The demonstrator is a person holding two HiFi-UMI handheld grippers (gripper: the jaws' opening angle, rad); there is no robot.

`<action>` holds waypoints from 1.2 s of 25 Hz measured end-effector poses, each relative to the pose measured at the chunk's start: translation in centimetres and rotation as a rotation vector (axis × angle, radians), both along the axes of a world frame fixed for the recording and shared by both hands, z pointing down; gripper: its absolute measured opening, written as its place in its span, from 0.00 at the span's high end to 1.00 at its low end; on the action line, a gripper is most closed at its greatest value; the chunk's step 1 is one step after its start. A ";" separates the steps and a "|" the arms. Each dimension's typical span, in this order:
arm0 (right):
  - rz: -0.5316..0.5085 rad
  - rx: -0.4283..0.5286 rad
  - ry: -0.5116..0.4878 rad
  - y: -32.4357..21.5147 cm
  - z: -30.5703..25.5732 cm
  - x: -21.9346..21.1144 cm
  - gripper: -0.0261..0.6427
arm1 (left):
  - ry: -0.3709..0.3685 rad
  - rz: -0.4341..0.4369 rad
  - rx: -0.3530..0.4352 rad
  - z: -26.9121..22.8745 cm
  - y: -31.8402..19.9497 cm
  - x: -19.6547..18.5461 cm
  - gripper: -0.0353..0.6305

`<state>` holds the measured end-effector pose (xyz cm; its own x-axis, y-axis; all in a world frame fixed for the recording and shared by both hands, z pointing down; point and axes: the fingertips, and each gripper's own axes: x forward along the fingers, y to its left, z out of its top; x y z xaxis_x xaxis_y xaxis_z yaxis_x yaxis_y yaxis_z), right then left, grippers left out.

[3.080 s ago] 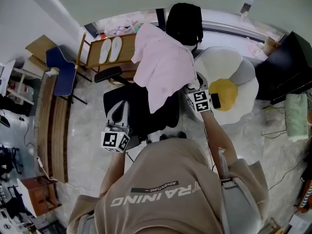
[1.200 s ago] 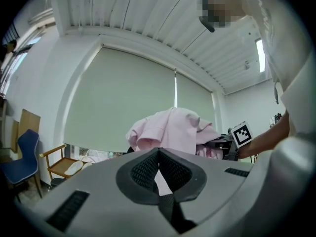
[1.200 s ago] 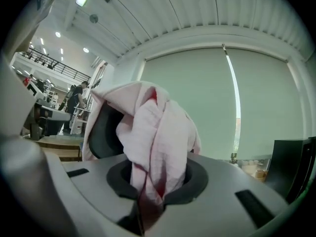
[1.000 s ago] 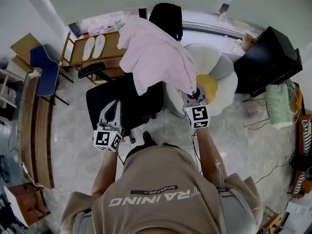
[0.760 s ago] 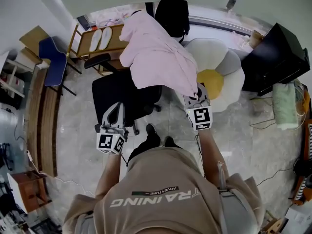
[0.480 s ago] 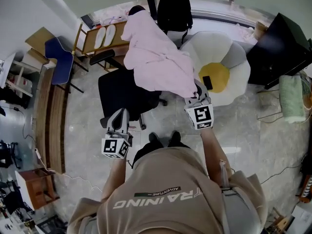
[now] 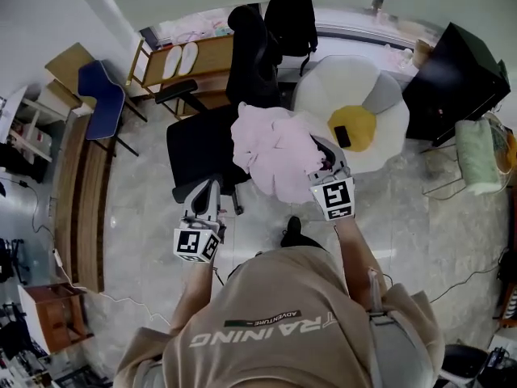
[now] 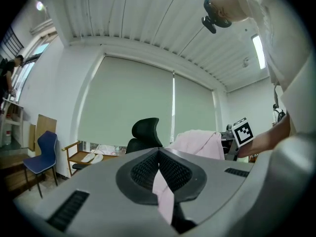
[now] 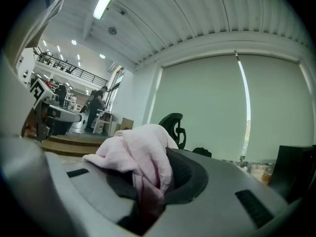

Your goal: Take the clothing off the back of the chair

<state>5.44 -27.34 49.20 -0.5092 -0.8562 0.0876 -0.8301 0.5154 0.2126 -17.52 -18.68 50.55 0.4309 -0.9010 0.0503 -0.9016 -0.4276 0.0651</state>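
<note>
Right over the black chair (image 7: 202, 140) seat, the clothing (image 7: 275, 148) is a soft, crumpled pink bunch, clear of the backrest, with your right tongs (image 7: 323, 158) clamped on it. Left tongs (image 7: 207, 191) are pinched together beside the chair. Egg-shaped rug (image 7: 380, 136), black backpack (image 7: 291, 18) and wooden rack (image 7: 206, 55) sit behind.
</note>
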 end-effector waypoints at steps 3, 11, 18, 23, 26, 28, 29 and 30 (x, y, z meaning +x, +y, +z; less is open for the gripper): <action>-0.009 -0.040 0.071 4.3 1.9 -2.5 0.82 | 0.003 0.012 -0.015 0.9 3.2 -2.2 0.93; 0.078 -0.184 0.107 15.2 5.7 -3.7 0.82 | 0.043 0.091 -0.063 3.7 8.3 -5.5 0.93; 0.184 -0.193 0.083 20.0 4.5 -0.9 0.82 | 0.065 0.170 -0.036 2.5 9.7 -3.4 0.93; 0.166 -0.145 0.044 21.0 3.4 -1.3 0.82 | 0.044 0.191 0.001 0.9 10.8 -2.1 0.93; 0.158 -0.122 0.018 21.2 2.2 -1.4 0.82 | 0.040 0.192 0.015 -0.2 11.4 -1.6 0.93; 0.156 -0.098 -0.003 20.9 1.4 -1.1 0.82 | 0.030 0.195 0.030 -0.8 11.4 -1.1 0.93; 0.156 -0.087 -0.009 20.7 1.1 -0.9 0.82 | 0.024 0.194 0.036 -1.0 11.2 -1.0 0.93; 0.155 -0.079 -0.013 20.5 1.0 -0.8 0.82 | 0.021 0.191 0.039 -1.0 11.2 -0.8 0.93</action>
